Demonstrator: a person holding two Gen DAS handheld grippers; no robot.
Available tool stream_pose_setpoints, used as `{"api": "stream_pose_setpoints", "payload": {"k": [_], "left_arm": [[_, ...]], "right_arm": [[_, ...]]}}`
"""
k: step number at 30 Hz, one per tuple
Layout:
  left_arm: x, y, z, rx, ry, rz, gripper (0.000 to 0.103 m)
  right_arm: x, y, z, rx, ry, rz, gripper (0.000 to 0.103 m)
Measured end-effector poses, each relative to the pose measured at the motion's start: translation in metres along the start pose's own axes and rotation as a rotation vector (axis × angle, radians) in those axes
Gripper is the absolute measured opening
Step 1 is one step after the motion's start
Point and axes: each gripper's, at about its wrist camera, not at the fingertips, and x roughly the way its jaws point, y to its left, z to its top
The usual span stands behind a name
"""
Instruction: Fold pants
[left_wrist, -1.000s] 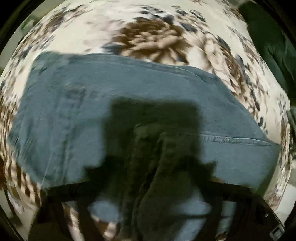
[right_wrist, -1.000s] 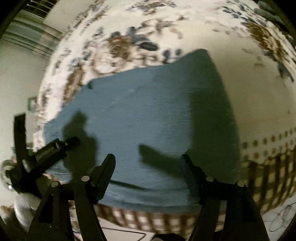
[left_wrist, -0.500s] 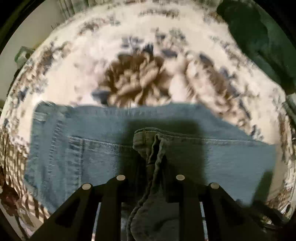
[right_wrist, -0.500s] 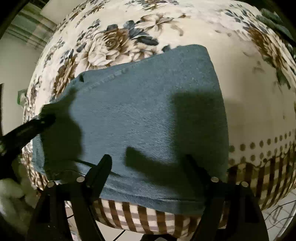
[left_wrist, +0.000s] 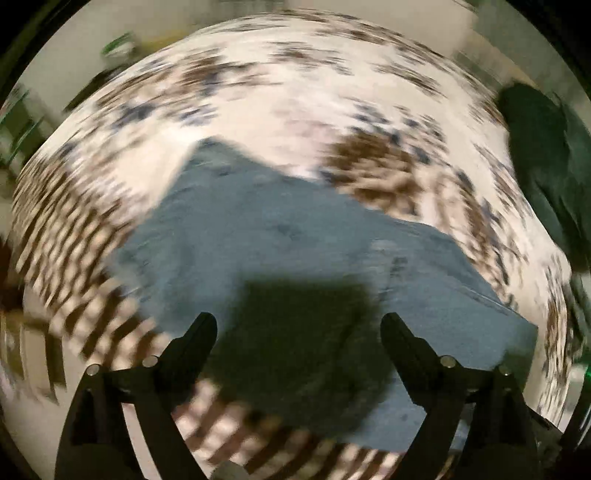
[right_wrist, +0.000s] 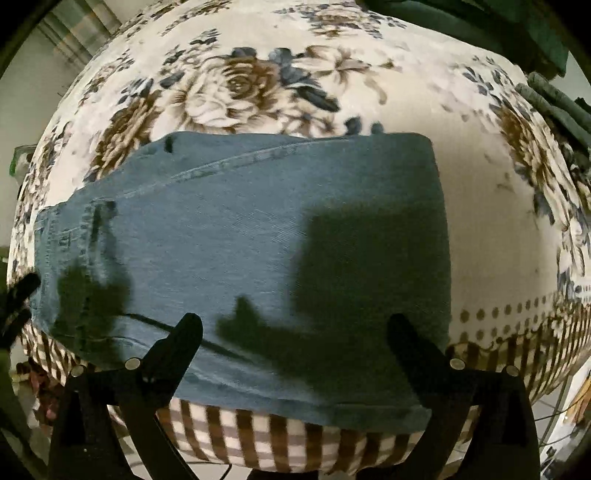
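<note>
Blue denim pants (right_wrist: 240, 251) are laid folded in a compact block on a flowered blanket (right_wrist: 480, 206), close to its brown checked border. The left gripper (left_wrist: 298, 328) is held wide apart above the near edge of the pants (left_wrist: 280, 236), nothing between its fingers. The right gripper (right_wrist: 293, 328) is likewise spread wide and empty. Dark green clothing (left_wrist: 546, 155) is seen at the blanket's far right.
</note>
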Motion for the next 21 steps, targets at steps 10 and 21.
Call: {"api": "stream_pose_setpoints", "payload": {"k": [10, 21], "left_arm": [[0.038, 0.140, -0.013, -0.547, 0.031, -0.105, 0.090], [0.079, 0.150, 0.015, -0.523, -0.045, -0.169, 0.051]], "right_arm": [[0.006, 0.024, 0.001, 0.009, 0.047, 0.059, 0.101], [0.035, 0.046, -0.001, 0.000, 0.097, 0.033, 0.101]]}}
